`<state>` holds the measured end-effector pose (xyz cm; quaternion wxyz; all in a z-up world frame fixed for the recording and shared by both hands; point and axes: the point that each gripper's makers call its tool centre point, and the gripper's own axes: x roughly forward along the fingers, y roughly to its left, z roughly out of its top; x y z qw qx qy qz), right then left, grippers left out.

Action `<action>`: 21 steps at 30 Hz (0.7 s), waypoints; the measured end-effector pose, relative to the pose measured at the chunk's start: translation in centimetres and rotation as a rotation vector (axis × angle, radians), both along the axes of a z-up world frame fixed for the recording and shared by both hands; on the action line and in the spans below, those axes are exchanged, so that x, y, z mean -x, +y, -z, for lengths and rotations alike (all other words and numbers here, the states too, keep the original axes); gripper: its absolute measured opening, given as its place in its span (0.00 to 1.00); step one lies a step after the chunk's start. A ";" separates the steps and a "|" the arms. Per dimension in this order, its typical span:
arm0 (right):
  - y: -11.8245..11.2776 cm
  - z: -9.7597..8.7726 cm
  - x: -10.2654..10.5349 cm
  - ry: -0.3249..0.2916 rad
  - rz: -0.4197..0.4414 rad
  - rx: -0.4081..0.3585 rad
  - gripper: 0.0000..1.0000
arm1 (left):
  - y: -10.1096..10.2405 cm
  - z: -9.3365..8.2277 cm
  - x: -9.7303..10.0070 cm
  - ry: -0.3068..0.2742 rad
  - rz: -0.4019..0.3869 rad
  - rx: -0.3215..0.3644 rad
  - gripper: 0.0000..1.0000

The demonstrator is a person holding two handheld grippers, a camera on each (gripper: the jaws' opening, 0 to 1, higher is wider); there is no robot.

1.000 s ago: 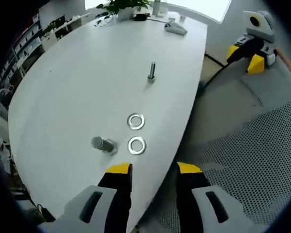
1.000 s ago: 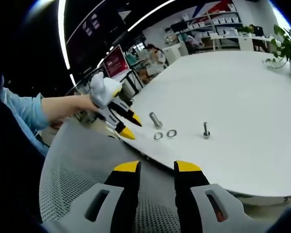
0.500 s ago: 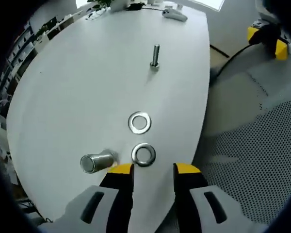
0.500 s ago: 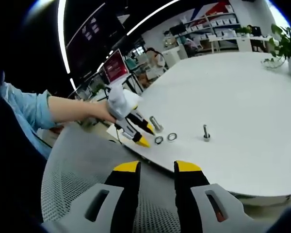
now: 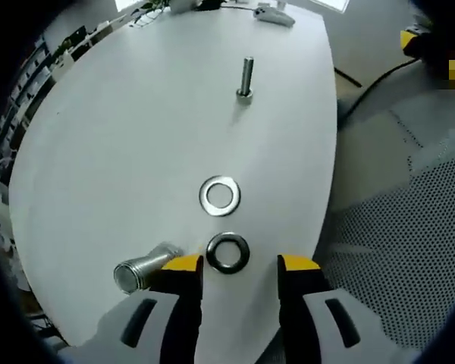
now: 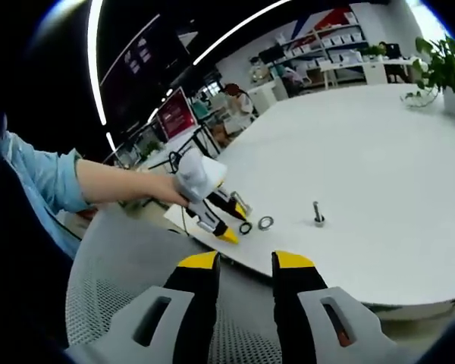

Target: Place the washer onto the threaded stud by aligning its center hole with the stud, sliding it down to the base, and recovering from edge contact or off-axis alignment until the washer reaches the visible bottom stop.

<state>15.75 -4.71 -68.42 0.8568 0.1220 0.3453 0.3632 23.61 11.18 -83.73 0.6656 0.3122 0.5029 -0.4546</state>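
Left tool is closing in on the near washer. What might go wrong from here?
The near washer lies flat on the table, so the open left tool may push it rather than grip it. The lying metal cylinder sits beside the tool and could roll. The table edge is close.

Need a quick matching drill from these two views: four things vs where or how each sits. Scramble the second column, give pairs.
Things:
1. near washer
2. far washer
3. stud
4. metal cylinder

States:
A. stands upright, far out on the white table
B. lies on its side beside the left gripper
C. flat on the table, just ahead of the left gripper's open fingers
D. flat on the table, between the other washer and the stud

Pairs: 1-C, 2-D, 3-A, 4-B
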 end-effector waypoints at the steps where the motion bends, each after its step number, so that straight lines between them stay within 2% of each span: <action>1: 0.0 0.0 0.0 0.001 -0.003 0.002 0.30 | 0.0 0.0 0.1 0.009 -0.019 0.000 0.34; 4: 0.2 0.1 0.2 0.005 -0.022 0.004 0.30 | 0.0 0.1 0.1 0.009 -0.025 -0.005 0.33; 8: 0.3 0.0 0.2 0.003 -0.028 0.001 0.30 | 0.3 0.3 0.1 -0.039 0.069 -0.037 0.32; 17: 0.4 0.0 0.2 0.001 -0.034 -0.004 0.30 | 0.2 0.3 0.0 -0.028 0.075 -0.048 0.33; 19: 0.3 -0.1 0.1 -0.002 -0.026 -0.010 0.30 | -0.1 0.3 0.0 -0.037 0.146 -0.047 0.33; 21: 0.3 -0.1 0.1 -0.002 -0.023 -0.011 0.30 | -0.2 0.3 0.1 -0.035 0.164 -0.043 0.33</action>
